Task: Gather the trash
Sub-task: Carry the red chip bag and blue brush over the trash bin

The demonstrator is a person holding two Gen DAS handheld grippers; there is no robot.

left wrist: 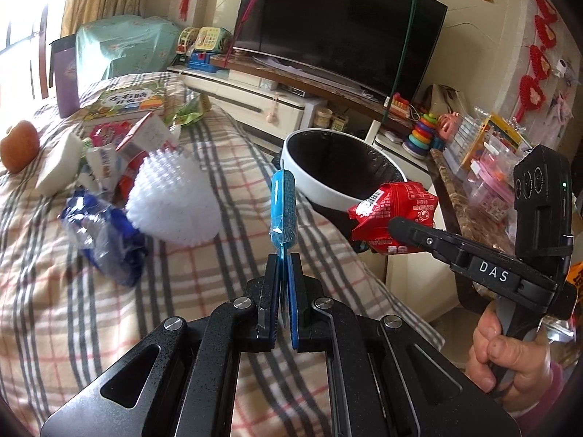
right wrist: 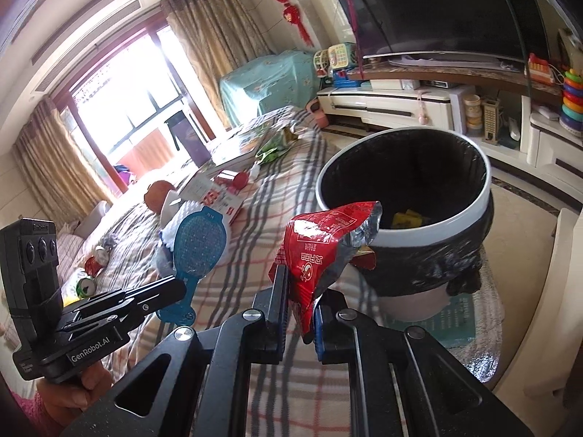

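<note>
Beside the checked blanket (left wrist: 204, 255), you are carrying two pieces of trash toward the bin (right wrist: 400, 196).
Your left gripper (left wrist: 283, 266) pinches a blue packet (left wrist: 283, 204); your right gripper (right wrist: 298, 291) clamps a red wrapper (right wrist: 320, 240) near the rim. Next, probably move both over the opening and release.

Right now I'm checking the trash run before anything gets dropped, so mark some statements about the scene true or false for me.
1. The left gripper is shut on the blue plastic piece. True.
2. The right gripper is empty. False: it is shut on the red snack wrapper.
3. The trash bin has a black liner. True.
4. The bin holds nothing. False: yellow scraps lie inside.
5. The white bristly piece is in the bin. False: it lies on the plaid blanket.
</note>
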